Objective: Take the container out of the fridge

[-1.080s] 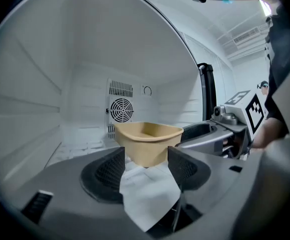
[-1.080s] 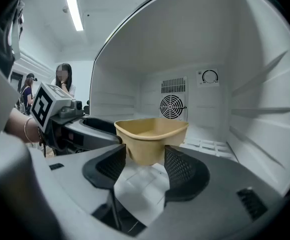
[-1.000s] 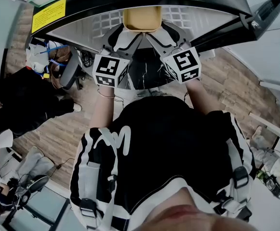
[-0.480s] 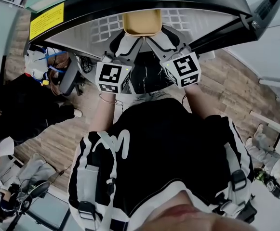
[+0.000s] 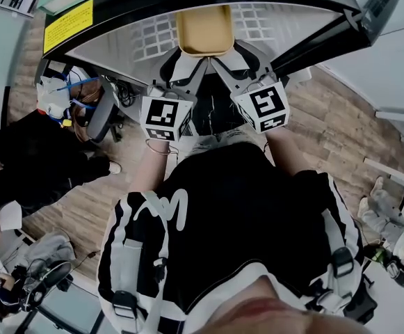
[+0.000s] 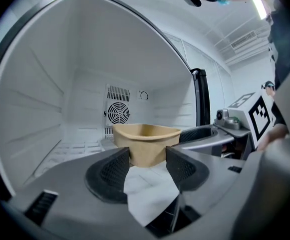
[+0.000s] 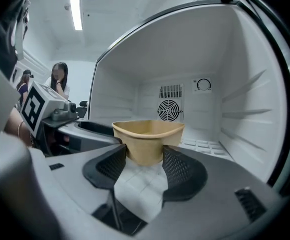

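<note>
A tan square container [image 5: 204, 30] stands on the white floor of the open fridge [image 5: 146, 37]. Both grippers reach into the fridge at its near side. My left gripper [image 5: 187, 50] has the container's tapered base [image 6: 145, 143] between its pads [image 6: 116, 170]; its jaws have just been closing a little, and both pads now meet the walls. My right gripper [image 5: 223, 49] holds the same container [image 7: 147, 136] in the same way, its ribbed pads [image 7: 177, 166] against both sides. The left gripper [image 6: 147, 157] and the right gripper [image 7: 145, 154] point almost level.
The fridge door [image 5: 368, 12] hangs open at the right. A fan grille [image 6: 117, 113] sits in the back wall behind the container. An office chair [image 5: 97, 106] and a seated person [image 5: 7, 186] are on the wooden floor to the left.
Both marker cubes have slid slightly down the picture as the head camera shifted. The grippers stay at the container's near side, and the container has not visibly moved.
</note>
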